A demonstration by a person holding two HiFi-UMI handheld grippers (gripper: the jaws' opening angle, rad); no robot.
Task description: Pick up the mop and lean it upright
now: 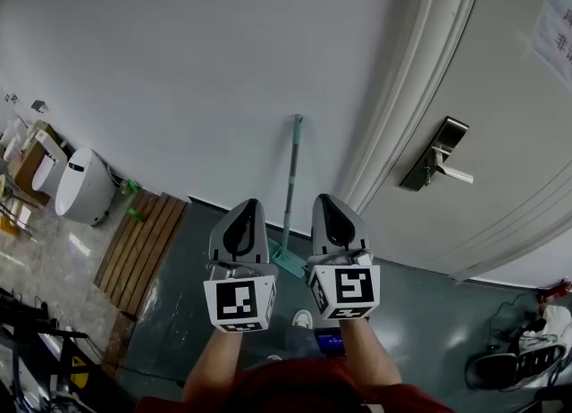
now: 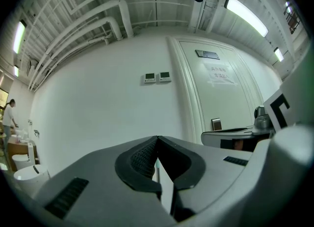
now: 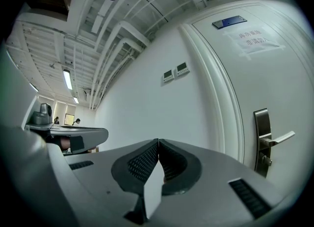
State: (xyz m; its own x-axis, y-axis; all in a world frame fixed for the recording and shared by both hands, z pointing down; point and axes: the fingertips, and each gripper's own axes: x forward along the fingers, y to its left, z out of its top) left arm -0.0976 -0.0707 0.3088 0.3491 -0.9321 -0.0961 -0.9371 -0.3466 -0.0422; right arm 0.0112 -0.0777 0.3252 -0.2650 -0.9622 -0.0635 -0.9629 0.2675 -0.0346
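Head view: the mop (image 1: pixel 293 170) stands upright against the white wall (image 1: pixel 179 63), its head on the grey floor (image 1: pixel 420 313), at 12 o'clock between the left tongs (image 1: pixel 248 207) and the right tongs (image 1: pixel 327 201) — touching neither. Left gripper view: the tongs are pressed together, empty. Right gripper view: pressed together too — a door handle (image 3: pixel 277 137) shows at 3 o'clock.

Left gripper (image 2: pixel 157 138) jaws pressed together, pointing at white wall (image 2: pixel 98 103) w/ door (image 2: pixel 223 100) on rt.
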